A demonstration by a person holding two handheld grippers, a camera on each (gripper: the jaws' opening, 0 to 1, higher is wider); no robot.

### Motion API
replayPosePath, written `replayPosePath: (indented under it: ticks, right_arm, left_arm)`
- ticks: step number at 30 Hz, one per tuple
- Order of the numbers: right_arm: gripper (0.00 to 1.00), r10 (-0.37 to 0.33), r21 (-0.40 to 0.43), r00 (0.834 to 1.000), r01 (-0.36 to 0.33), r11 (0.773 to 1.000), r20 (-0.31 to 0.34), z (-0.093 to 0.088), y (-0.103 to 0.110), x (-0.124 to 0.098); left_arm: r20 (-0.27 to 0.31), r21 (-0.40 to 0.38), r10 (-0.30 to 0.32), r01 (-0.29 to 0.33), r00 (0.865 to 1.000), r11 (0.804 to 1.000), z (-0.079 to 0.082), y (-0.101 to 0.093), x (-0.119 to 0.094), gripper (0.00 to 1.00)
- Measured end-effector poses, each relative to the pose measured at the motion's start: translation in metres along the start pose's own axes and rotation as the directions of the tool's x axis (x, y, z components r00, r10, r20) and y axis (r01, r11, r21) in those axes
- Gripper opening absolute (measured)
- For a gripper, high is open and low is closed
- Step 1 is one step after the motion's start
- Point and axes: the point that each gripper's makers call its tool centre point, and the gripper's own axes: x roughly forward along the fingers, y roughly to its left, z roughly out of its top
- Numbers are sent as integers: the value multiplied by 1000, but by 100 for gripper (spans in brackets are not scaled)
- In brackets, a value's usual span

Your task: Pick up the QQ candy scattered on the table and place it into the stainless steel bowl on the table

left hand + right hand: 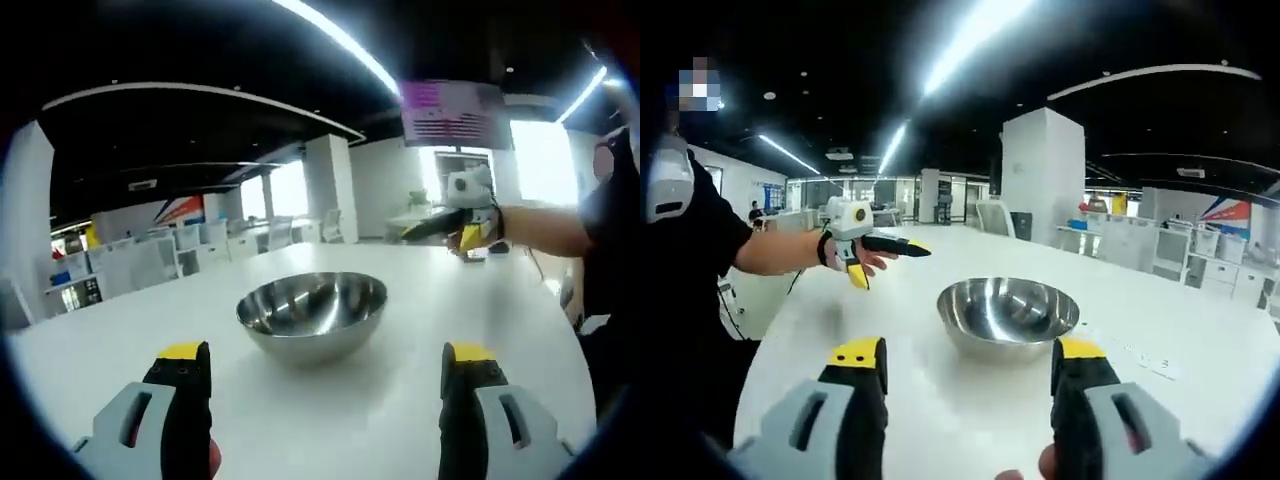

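Bowl (312, 316) ahead (between parted jaws)

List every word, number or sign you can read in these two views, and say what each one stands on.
No text can be read.
Hanging screen in the left gripper view: rows of pink and white lines, too blurred to read.
Red and blue wall graphic in the right gripper view: shapes, no legible letters.
Stainless steel bowl, table and tongs: no markings visible.

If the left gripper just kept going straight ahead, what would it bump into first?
Most likely the stainless steel bowl: it sits on the white table directly ahead of the left gripper, whose jaws stand open. Depth is hard to judge.
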Motion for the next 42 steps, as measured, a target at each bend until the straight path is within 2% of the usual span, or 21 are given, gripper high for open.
replayPosePath:
  ticks: [3,4,5,8,11,14,17,19,20,21,23,25,27,33,42]
  right_arm:
    - [57,-79,23,997,79,997,-15,-3,19,-26]
    - [56,-114,22,993,114,993,15,1,27,-38]
    - [55,-135,44,991,135,990,4,-1,33,-46]
    - [51,-208,59,977,206,977,45,6,57,-77]
    - [51,-249,44,966,246,968,66,11,78,-99]
    - [51,-290,-18,956,290,957,37,7,104,-123]
    - [50,-319,-39,948,319,947,2,-1,125,-139]
    - [50,-340,-59,940,338,939,-18,-9,136,-147]
    - [49,-347,-61,937,345,937,-33,-14,140,-150]
    - [48,-343,-60,938,341,938,-39,-18,147,-153]
    - [45,-314,24,949,315,949,-15,-22,161,-157]
    - [45,-314,56,949,314,948,-7,-26,165,-160]
    - [45,-324,52,946,325,944,-26,-33,164,-161]
    - [45,-366,38,928,369,929,-63,-36,150,-160]
    - [44,-363,25,927,367,930,-96,-42,149,-150]
  left_arm:
    - [9,-26,40,-39,999,999,9,-19,-26,96]
    - [9,-26,68,-67,998,997,11,-26,-38,95]
    - [15,-14,77,-77,997,997,13,-33,-45,95]
    - [15,-8,94,-94,995,996,16,-64,-71,95]
    - [2,-23,127,-127,992,992,18,-85,-93,94]
    - [-35,-32,173,-174,984,984,17,-99,-114,92]
    - [-99,-24,221,-224,970,974,8,-116,-139,91]
    - [-122,-24,226,-230,967,973,-1,-132,-148,91]
    - [-128,-33,226,-232,966,972,-6,-134,-153,91]
    - [-135,-62,221,-231,966,971,-12,-140,-159,91]
    - [-146,-89,213,-227,966,970,-22,-148,-167,91]
    - [-167,-88,205,-221,965,971,-31,-153,-171,91]
    - [-198,-69,205,-222,959,973,-39,-155,-175,91]
    - [-182,-75,223,-240,958,968,-35,-149,-177,91]
    - [-186,-76,214,-231,959,970,-37,-143,-169,91]
